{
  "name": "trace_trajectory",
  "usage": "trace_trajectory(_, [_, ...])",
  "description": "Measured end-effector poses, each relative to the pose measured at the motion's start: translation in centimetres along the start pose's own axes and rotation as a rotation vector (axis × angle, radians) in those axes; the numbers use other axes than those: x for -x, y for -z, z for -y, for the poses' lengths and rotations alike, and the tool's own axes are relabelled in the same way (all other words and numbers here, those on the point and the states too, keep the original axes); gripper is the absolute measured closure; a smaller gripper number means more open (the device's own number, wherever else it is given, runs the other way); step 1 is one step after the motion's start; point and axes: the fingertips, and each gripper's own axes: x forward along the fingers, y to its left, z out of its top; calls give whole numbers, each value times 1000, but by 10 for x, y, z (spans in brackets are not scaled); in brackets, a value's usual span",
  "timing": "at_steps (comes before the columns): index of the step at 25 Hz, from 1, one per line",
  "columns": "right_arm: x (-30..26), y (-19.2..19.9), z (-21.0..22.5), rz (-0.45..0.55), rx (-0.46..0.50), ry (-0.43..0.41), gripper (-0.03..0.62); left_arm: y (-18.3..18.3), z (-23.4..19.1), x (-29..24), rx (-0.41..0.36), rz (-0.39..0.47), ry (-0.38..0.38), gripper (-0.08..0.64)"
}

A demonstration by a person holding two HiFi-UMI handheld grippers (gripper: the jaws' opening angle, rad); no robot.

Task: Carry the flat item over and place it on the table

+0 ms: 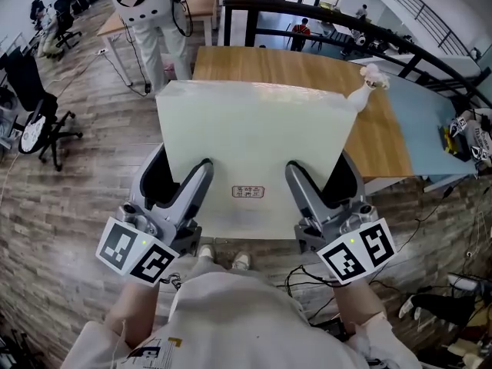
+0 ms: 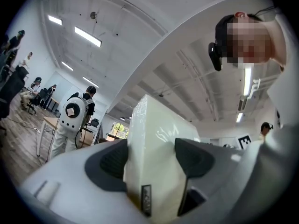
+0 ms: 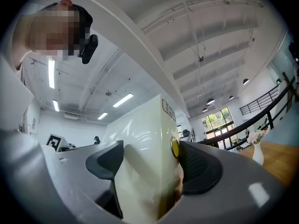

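Jaws of the left gripper point(image 1: 192, 197) and right gripper point(image 1: 305, 193) are each pinching the near edge of the pale flat slab point(image 1: 254, 133), spread wide around its thickness. The two grips are probably sharing the load and holding it level. The slab is hanging above the floor, its far edge pointing toward the wooden table point(image 1: 269, 64) ahead.

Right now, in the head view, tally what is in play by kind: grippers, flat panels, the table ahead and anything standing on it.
grippers: 2, the left gripper and the right gripper, both clamped on the panel
flat white panel: 1
wooden table: 1
white vase on that table: 1
total: 5
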Motion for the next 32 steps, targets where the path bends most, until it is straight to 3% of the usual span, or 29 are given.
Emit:
trace_trajectory(21, [1,5,4,32,-17,4,229,3,1,-1,-15,-1,-10,253])
trace_trajectory(27, [-17,4,25,34,-1,8,230,9,-10,-28,-2,4,-10,253])
trace_trajectory(32, [-62,11,50,29,-4,4,229,13,-43,-66,1,4,-15,253])
